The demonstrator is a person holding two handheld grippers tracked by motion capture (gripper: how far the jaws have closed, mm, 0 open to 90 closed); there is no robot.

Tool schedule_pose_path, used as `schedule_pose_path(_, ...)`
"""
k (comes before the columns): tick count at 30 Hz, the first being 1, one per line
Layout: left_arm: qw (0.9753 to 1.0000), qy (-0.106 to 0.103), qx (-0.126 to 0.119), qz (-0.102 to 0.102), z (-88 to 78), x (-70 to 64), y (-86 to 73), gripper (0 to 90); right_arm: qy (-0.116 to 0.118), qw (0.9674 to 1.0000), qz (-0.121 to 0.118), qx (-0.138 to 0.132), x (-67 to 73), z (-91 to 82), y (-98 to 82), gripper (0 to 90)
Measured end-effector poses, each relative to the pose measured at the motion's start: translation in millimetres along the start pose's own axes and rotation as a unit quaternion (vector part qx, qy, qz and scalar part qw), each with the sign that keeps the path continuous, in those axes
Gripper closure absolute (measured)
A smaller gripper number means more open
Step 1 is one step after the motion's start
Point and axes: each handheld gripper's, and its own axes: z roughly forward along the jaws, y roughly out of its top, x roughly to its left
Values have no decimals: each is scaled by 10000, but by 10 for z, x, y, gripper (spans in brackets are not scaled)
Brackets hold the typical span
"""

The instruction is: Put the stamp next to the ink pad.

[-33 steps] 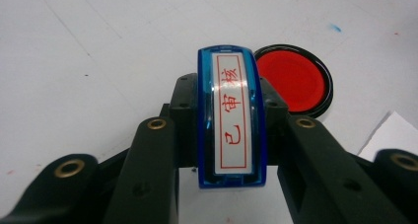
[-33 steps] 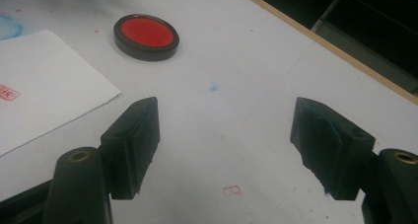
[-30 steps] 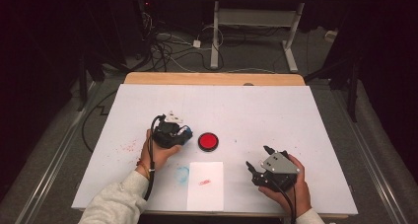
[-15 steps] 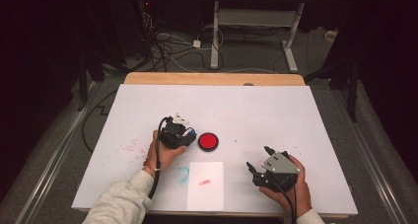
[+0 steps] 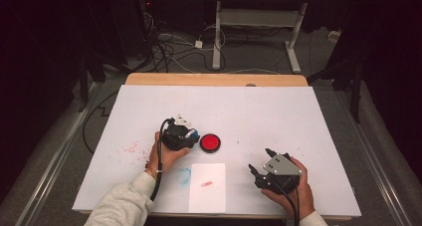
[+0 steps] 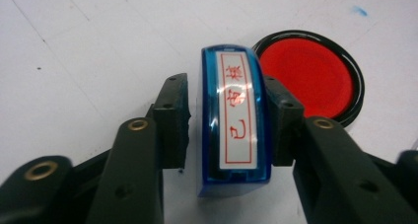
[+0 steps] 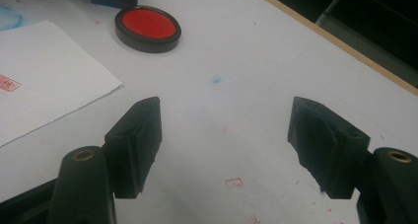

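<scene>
Left gripper (image 6: 224,130) first: its jaws have just been opening and now straddle the blue stamp (image 6: 235,118). There's a clear gap on the left side, while the right pad sits right at the stamp's side, so we'd call it let go, not clamped. The right gripper (image 5: 263,162) hangs open over bare board near the front-right corner of the table (image 5: 318,121), jaws just eased in a bit, nothing between them.

The stamp stands just left of the red ink pad (image 5: 210,143), around mid-table, a little toward the front edge. Its long axis runs straight along the left jaws, label up. The white paper (image 5: 207,187) with a red mark lies at the front edge, between both hands. We reckon the left hand (image 5: 166,155) is far nearer for any regrab.
</scene>
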Motion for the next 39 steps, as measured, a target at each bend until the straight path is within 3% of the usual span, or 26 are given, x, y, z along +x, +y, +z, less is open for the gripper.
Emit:
schedule_pose_path(5, 9998, -62, -161, 63, -47, -2, 19, 476, 2, 10000, 7, -4, -6, -3, -1, 293)
schedule_pose_path(13, 9990, 100, -338, 270, -167, -29, 59, 401, 26, 10000, -6, -37, -3, -9, 11, 292)
schedule_pose_path(18, 9974, 306, -537, 364, -219, -52, 70, 347, 31, 10000, -7, -44, -1, -10, 13, 291)
schedule_pose_path(25, 9965, 280, -690, 371, -240, -75, 80, 253, 4, 10000, 3, -57, -7, -18, 11, 293)
schedule_pose_path(30, 9952, 229, -816, 498, -261, -119, 93, 187, -52, 9999, 37, -147, -21, -43, 20, 295)
schedule_pose_path(39, 9919, 251, -983, 760, -338, -192, 110, 171, -30, 9998, 68, -170, -21, -52, 20, 290)
